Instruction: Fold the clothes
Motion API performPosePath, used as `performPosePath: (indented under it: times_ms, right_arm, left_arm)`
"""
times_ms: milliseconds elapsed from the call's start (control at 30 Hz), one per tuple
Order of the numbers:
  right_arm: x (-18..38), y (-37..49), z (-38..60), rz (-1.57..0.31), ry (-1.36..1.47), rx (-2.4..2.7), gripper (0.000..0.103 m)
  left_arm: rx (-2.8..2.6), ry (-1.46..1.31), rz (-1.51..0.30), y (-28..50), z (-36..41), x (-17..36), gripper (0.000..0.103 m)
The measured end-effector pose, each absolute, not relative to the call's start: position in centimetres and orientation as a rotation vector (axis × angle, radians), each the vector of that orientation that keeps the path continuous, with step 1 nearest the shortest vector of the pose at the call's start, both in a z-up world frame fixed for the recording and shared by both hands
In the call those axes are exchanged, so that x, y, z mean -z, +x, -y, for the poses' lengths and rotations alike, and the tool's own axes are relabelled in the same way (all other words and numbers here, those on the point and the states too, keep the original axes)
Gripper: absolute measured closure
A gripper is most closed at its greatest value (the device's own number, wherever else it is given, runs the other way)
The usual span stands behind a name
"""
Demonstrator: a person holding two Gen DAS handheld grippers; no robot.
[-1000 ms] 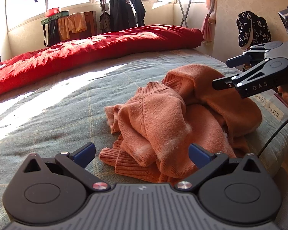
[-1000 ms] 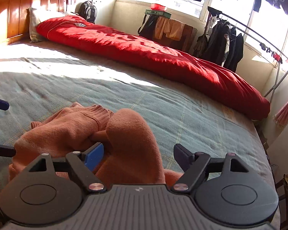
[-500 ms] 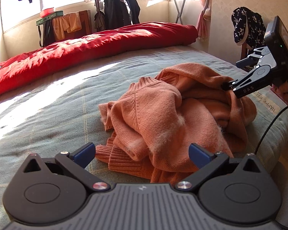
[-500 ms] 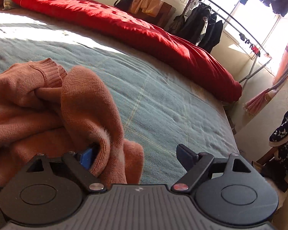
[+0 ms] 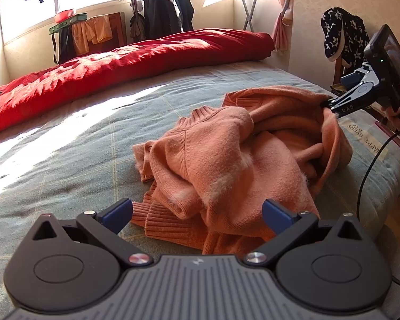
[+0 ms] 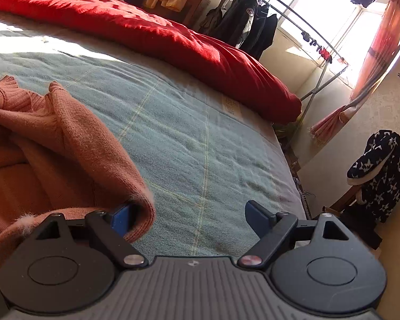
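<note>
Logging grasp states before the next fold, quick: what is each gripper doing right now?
Left gripper: open, holding nothing, facing the orange sweater.
Right gripper: open, not clamped; a sweater fold drapes over its left finger.

We count one orange sweater (image 5: 234,157) crumpled on one bed (image 5: 66,165), and one long red duvet (image 5: 114,64) rolled along the bed's far side. We see two grippers, the left gripper (image 5: 197,213) and the right gripper (image 6: 189,216), each with two blue-tipped fingers (image 5: 118,212), and one cable (image 5: 370,165) trailing from the right one. Beyond the bed we count one drying rack (image 5: 242,0), two dark jackets (image 5: 168,8) hanging on it, one star-patterned garment (image 5: 344,34) over a chair, and one red basin (image 5: 65,15) near the window.
</note>
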State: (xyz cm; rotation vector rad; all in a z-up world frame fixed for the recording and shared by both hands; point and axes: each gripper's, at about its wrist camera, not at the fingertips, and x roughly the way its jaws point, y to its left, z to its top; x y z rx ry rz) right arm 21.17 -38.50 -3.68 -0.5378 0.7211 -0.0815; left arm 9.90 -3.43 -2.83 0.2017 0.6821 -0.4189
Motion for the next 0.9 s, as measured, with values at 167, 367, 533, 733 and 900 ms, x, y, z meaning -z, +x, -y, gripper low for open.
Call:
performPosePath:
  times_ms: [167,367,533,733,900]
  right_arm:
    - [4.1,22.4,40.3,-0.737,-0.544,0.140,0.006]
    - [4.8,23.4,41.9,-0.750,-0.547,0.199,0.002]
    - [3.2,21.8,41.8,-0.726,-0.452,0.151,0.003]
    - [-1.2,17.1,38.3,-0.624,-0.404,-0.027,0.003]
    - [-2.2,13.7,34.8,-0.582,-0.437,-0.157,0.003]
  left_arm:
    - [0.417,0.193,-0.681,9.6,3.0,2.7,0.001]
    - [0.439,0.125,-0.676,9.4,1.8,2.9,0.001]
    - [0.448,0.133,-0.698,9.3,1.3,3.2,0.001]
    - [0.435,0.088,-0.701,10.6,-0.1,2.7,0.001]
    - [0.409,0.128,-0.665,11.2,-1.1,2.1,0.001]
